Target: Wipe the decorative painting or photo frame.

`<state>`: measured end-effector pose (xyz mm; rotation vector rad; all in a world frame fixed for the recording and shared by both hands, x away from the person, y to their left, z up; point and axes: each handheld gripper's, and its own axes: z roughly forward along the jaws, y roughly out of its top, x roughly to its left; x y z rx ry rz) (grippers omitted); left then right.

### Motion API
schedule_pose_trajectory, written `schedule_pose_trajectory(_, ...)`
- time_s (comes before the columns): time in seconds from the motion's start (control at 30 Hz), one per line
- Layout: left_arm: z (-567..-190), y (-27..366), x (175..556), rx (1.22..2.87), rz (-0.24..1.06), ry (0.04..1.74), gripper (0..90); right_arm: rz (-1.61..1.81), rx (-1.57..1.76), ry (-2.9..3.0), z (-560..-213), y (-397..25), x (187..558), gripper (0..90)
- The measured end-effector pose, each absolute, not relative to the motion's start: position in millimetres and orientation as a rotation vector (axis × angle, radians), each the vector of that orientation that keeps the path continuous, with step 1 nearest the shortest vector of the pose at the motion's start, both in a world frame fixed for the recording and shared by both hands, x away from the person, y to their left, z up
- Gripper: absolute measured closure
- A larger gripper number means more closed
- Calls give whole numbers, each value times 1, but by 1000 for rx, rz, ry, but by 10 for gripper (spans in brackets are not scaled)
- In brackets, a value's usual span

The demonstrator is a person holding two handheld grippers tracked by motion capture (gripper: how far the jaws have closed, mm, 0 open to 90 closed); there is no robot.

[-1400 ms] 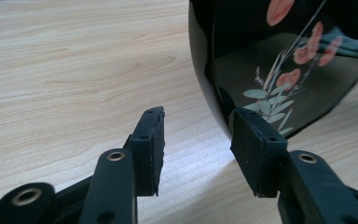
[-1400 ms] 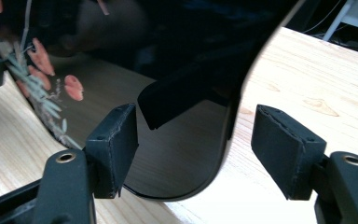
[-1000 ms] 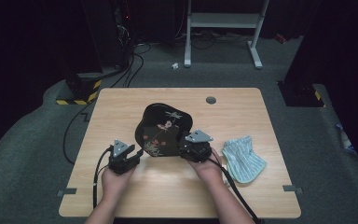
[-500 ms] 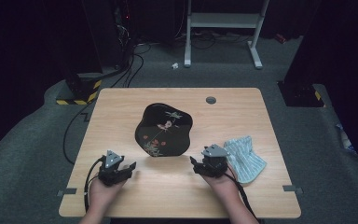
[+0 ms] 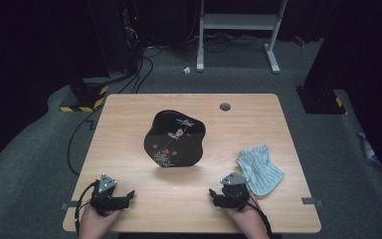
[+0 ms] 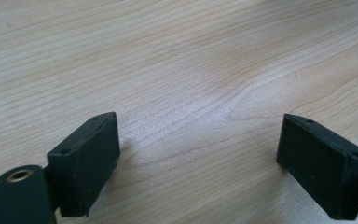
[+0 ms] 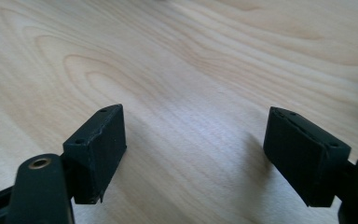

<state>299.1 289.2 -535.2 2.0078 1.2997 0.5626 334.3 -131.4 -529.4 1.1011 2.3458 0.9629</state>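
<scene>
High view: black lacquer tray (image 5: 175, 138) looks rigid, glossy, slippery (scratch-prone); I'd grip opposite rims; left gripper (image 5: 124, 195) and right gripper (image 5: 214, 195) gape, empty.

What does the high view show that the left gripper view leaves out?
High view alone: the black tray at mid-table, the striped cloth near the right edge, the right gripper, and both hands at the near edge. Left gripper view alone: a close look at the left gripper, its fingers wide apart with nothing between them. Both: the wooden table and the left gripper.
</scene>
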Motion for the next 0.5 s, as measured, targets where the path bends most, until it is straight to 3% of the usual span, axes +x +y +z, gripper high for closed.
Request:
schedule_pose_trajectory(0.03, -535, 289, 302, 2017, 548, 1283, 113, 988, 1114, 2379, -530, -133, 337, 174)
schedule_pose_trajectory(0.17, -535, 288, 311, 2005, 560, 1285, 161, 967, 1141, 2354, -530, -131, 338, 173)
schedule_pose_trajectory(0.5, -535, 288, 312, 2010, 563, 1285, 165, 965, 1149, 2348, -530, -131, 338, 175)
